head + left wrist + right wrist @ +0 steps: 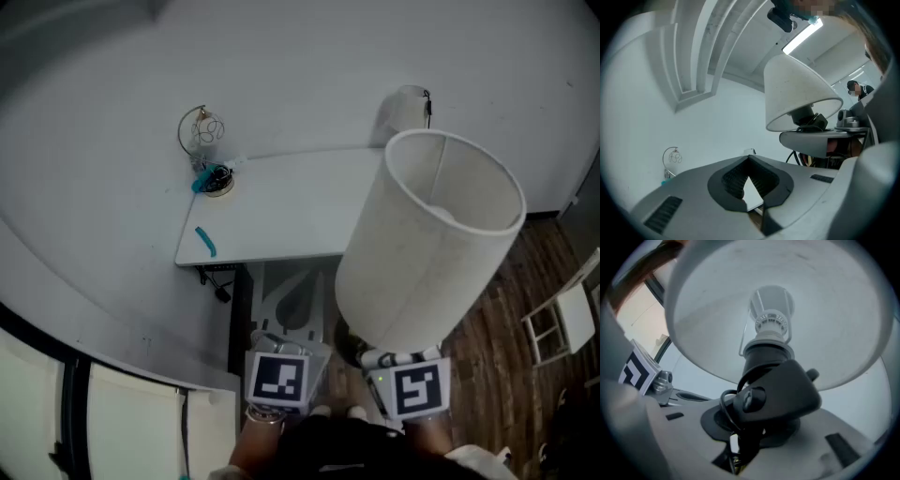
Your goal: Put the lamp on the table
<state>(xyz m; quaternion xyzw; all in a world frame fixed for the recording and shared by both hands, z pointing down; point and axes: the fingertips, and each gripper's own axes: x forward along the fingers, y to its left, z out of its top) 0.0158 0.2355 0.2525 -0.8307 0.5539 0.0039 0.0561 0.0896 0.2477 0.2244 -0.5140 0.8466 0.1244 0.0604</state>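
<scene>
Well, the right gripper is clamped on the lamp, its jaws pinching the dark lower body just below the socket, with a loop of black cord caught beside them. From that gripper the lamp rises up and leans away, its white drum shade spreading wide above the jaws, and a white bulb sits in the middle of the shade. The lamp is in the air, not on the bench. In the head view the shade covers the bench's right end, ahead of the right gripper.

The left gripper sits just beside the right one, to its left, and points at the bench's near edge. Its dark pads are pressed together at the tips with nothing between them, and only a small wedge of white bench surface shows through lower down. Seen from it, the lampshade is up and to the right, above the other gripper's grey body.

Well ahead of the left gripper, at the bench's far left corner, stands a wire loop ornament with a small round thing with a teal part just in front of it. A teal pen lies nearer, by the bench's left edge. Dark wooden floor shows to the right of the right gripper.
</scene>
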